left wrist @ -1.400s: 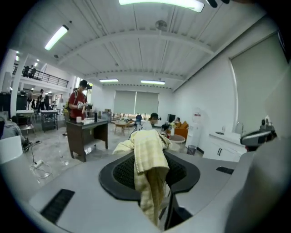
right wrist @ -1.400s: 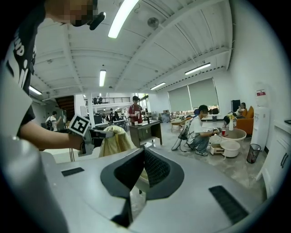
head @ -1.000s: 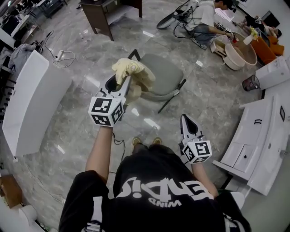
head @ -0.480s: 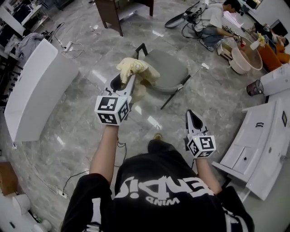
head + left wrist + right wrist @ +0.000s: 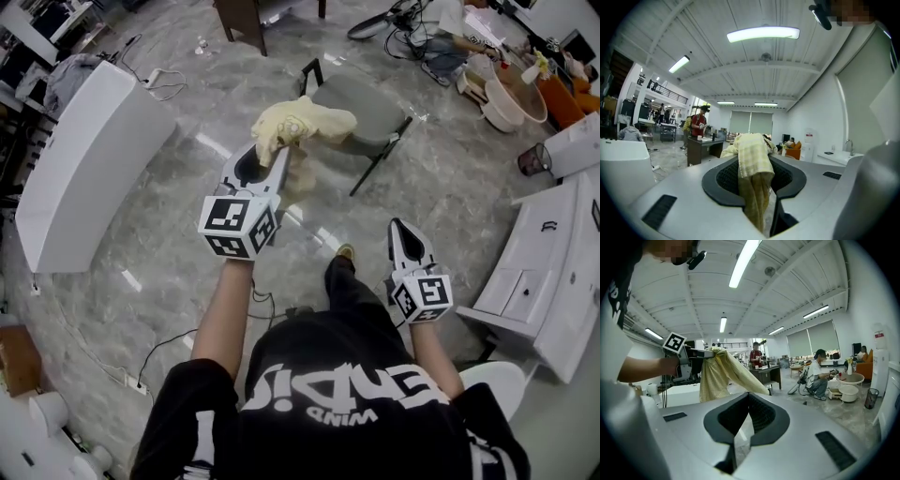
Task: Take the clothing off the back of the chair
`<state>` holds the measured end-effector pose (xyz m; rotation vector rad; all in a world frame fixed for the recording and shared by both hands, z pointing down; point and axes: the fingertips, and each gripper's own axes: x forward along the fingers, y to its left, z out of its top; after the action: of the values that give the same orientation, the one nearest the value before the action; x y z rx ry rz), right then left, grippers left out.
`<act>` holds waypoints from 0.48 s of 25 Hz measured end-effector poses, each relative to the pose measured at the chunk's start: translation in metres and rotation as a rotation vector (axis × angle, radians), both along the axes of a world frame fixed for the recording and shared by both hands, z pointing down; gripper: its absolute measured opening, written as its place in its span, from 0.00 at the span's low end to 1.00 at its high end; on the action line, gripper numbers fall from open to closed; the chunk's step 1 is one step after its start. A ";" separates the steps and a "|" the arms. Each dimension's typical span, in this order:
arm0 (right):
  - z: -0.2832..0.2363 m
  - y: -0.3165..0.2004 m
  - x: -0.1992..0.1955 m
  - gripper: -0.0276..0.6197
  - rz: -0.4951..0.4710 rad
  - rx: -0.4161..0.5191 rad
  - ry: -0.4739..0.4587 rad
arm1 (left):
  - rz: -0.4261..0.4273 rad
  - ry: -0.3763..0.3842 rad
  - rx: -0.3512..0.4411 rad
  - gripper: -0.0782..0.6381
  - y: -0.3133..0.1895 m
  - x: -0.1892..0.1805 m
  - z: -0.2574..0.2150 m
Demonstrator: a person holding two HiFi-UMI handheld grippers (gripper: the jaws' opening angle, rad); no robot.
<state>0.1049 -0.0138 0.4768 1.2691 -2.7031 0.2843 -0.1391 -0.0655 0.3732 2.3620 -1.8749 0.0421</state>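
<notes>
Head view: the left gripper point(image 5: 270, 161) is raised out front with the pale yellow garment point(image 5: 302, 122) bunched at its jaw tips. Cloth trails beyond the jaws to the grey chair point(image 5: 367, 105). The right gripper point(image 5: 404, 232) hangs low by the person's side, well apart from the cloth.

Left gripper view: the jaws are clamped on a fold of the checked yellow fabric point(image 5: 752, 161). It spills over the tips and hangs down between them. That looks like a solid bite.

Right gripper view: its jaws are drawn together with nothing between them. Off to their left, the garment point(image 5: 716, 373) drops from the left gripper point(image 5: 692, 355), and one long part slants down and away towards the chair.

So the long axis runs from the left jaws forward and down, with the far end pointing at the chair. I'd say that end isn't clear yet. To do this well, hold the pinch firm and draw up and back along that line. Pulling sideways could snag the cloth on the chair back. The idle right jaws could gather the hanging part.
</notes>
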 end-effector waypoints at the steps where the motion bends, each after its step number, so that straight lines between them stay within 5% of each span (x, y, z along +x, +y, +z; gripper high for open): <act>1: 0.000 0.016 -0.001 0.06 0.004 0.001 -0.005 | 0.005 -0.005 0.002 0.31 0.016 0.000 -0.001; 12: 0.004 0.158 0.006 0.06 0.030 -0.031 0.002 | 0.020 -0.004 0.001 0.31 0.149 -0.001 -0.001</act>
<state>0.1110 0.1439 0.4810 1.3018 -2.6698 0.3266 -0.1396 0.0838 0.3722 2.3837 -1.8532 0.0482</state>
